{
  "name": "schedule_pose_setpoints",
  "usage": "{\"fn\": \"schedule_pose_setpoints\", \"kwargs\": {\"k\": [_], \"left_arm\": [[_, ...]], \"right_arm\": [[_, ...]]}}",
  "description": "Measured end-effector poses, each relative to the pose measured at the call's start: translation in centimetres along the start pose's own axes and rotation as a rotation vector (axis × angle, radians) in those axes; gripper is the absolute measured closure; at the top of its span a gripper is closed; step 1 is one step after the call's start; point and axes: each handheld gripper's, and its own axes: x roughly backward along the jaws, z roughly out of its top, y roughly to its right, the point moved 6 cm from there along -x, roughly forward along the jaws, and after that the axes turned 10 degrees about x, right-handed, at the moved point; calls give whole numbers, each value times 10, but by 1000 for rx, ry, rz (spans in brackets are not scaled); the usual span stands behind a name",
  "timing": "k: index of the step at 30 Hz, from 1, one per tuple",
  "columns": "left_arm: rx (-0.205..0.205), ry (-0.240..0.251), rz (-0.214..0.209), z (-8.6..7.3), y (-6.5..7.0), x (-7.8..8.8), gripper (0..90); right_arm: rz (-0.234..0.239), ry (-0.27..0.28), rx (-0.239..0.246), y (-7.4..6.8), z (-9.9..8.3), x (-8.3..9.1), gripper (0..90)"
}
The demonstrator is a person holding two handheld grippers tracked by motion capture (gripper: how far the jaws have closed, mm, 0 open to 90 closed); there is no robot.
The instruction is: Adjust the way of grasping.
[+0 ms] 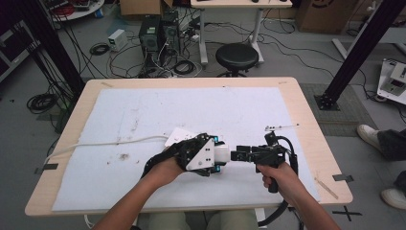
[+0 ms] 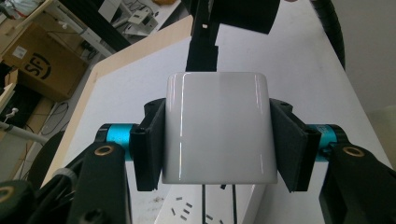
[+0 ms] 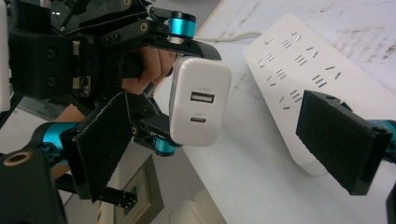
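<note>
Over power strip (image 2: 205,210): left claw (image 2: 217,135) clamps charger (image 2: 217,128); table edge near

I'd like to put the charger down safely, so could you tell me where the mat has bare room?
The white mat is bare across its far half and its right part up to the thin rod. It is crowded at the near middle, where the power strip, its cable, the left gripper holding the charger, and the right gripper meet.
</note>
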Motion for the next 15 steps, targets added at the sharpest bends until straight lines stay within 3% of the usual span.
{"fn": "schedule_pose_setpoints", "kwargs": {"k": [6, 12, 13, 15], "left_arm": [[-13, 1, -5, 3, -1, -2, 425], [-24, -8, -13, 3, 2, -6, 425], [-26, -11, -13, 3, 2, -6, 425], [-26, -5, -10, 4, 2, -7, 425]], "right_arm": [[-14, -8, -22, 2, 3, -6, 108], [11, -30, -55, 2, 4, -12, 111], [17, -31, -56, 2, 4, -13, 171], [40, -25, -61, 2, 5, -14, 194]]}}
